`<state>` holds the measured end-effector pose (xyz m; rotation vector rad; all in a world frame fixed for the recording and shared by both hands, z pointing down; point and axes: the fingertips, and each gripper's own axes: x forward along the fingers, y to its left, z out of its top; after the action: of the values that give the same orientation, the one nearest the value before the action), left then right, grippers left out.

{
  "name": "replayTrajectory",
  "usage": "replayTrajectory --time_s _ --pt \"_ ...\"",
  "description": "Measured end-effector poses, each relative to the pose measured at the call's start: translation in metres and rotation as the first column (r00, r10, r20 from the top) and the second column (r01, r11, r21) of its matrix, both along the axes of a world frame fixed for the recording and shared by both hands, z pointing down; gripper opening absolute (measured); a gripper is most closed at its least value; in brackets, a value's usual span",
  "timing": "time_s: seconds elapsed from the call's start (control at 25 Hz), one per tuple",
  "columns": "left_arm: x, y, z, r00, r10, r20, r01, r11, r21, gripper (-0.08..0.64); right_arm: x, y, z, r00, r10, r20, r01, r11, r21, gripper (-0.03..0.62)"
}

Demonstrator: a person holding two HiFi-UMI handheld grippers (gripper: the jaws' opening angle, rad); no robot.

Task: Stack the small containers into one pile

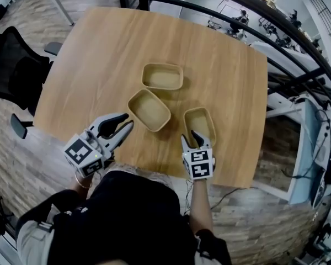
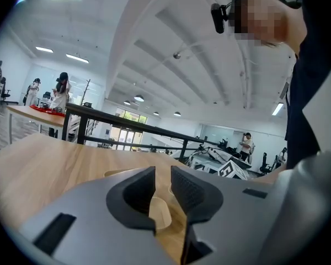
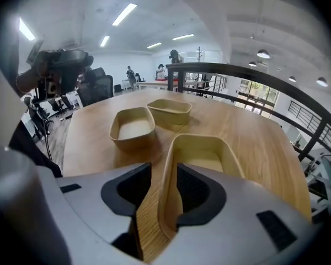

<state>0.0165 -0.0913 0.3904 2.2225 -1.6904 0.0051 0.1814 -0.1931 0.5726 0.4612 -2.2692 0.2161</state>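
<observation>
Three tan rectangular containers sit apart on the wooden table (image 1: 88,65). In the head view the far one (image 1: 163,76) lies behind the middle one (image 1: 149,110), and the right one (image 1: 199,125) is nearest my right gripper (image 1: 188,136). The right gripper (image 3: 164,170) is open and straddles the near left wall of that container (image 3: 204,153), one jaw inside and one outside. The middle container (image 3: 132,128) and the far one (image 3: 169,110) stand beyond it. My left gripper (image 1: 129,119) sits just left of the middle container. Its jaws (image 2: 163,178) are open by a narrow gap, with nothing between them and a container (image 2: 161,214) showing beyond.
A black railing (image 1: 254,15) runs past the table's far right side. A black office chair (image 1: 14,65) stands at the left. The table's near edge (image 1: 154,167) lies just under my grippers. People stand at a far table (image 2: 55,93).
</observation>
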Motion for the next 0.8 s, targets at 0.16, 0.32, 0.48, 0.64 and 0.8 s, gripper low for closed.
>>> replayTrajectory --time_s 0.16,0.32,0.48,0.64,0.8 --pt "-0.006 0.006 0.001 1.0 -0.025 -0.003 0.025 1.0 -0.013 0.075 0.0 -0.004 0.005 0.998 -0.024 -0.061 0.026 0.999 0.033 0.147" --pt "-0.006 0.01 0.003 0.999 -0.037 -0.003 0.037 0.999 -0.019 0.075 0.005 -0.009 0.009 0.995 -0.033 -0.099 0.037 0.998 0.045 0.127" --pt "-0.008 0.011 0.004 0.999 -0.052 -0.01 0.052 0.998 -0.018 0.075 0.007 -0.01 0.015 0.985 -0.072 -0.155 0.079 0.996 0.042 0.079" --pt "-0.008 0.012 0.002 0.998 -0.057 -0.012 0.057 0.998 -0.014 0.075 0.007 -0.012 0.014 0.982 -0.079 -0.173 0.088 0.995 0.044 0.05" --pt "-0.009 0.013 0.006 0.998 -0.058 -0.008 0.058 0.998 -0.029 0.077 0.009 -0.017 0.0 0.984 -0.075 -0.162 0.092 0.991 0.101 0.034"
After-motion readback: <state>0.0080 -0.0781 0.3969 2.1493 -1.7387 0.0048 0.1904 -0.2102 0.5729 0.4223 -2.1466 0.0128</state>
